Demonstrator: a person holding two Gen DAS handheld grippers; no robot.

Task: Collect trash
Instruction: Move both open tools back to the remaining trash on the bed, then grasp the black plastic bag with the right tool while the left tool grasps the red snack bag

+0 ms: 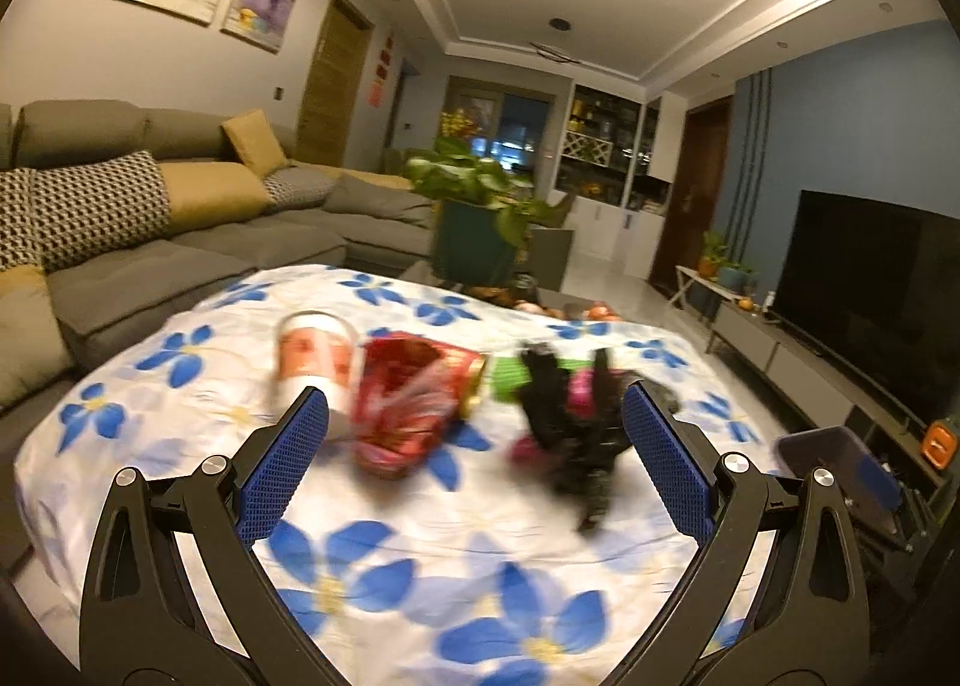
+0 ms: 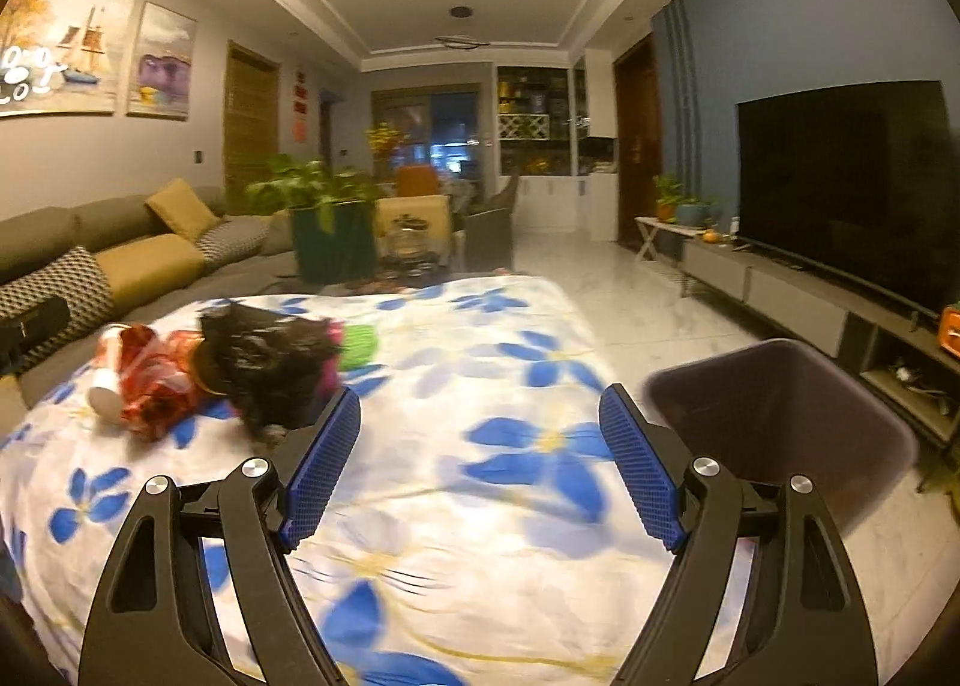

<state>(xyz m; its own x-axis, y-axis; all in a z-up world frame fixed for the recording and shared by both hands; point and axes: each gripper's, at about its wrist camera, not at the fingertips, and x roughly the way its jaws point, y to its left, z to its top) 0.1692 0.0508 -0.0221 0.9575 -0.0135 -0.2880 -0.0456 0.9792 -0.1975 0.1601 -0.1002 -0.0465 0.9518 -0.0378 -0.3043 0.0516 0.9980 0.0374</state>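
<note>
Living-room clutter frames both views: a grey sectional sofa point(image 1: 180, 242) with mustard and patterned cushions along the left wall, a potted plant point(image 1: 480, 206) beyond the table, a dark television point(image 2: 840, 182) on the right. Nearest the cameras lies a table under a white cloth with blue flowers point(image 1: 420, 554), much of it smeared by motion blur. On that cloth, from left to right in the left wrist view, sit a paper cup point(image 1: 312, 356) on its side, a crumpled red wrapper point(image 1: 408, 404) touching it, a bit of green trash point(image 1: 510, 380) half hidden behind, and a crumpled black bag point(image 1: 570, 422) with something pink tucked in it; the blur leaves their edges and any print unreadable. The left gripper point(image 1: 477, 416) hangs above the cloth with its blue-padded fingers spread wide, empty, the wrapper and black bag lying between and beyond the tips. In the right wrist view the same heap sits at far left, the cup point(image 2: 105, 386) partly covered by the wrapper. The right gripper point(image 2: 480, 416) is likewise spread wide and holds nothing, over bare cloth. Just beside the table's right edge stands a dark trash bin point(image 2: 792, 434), its lower part cut off behind the right finger.
</note>
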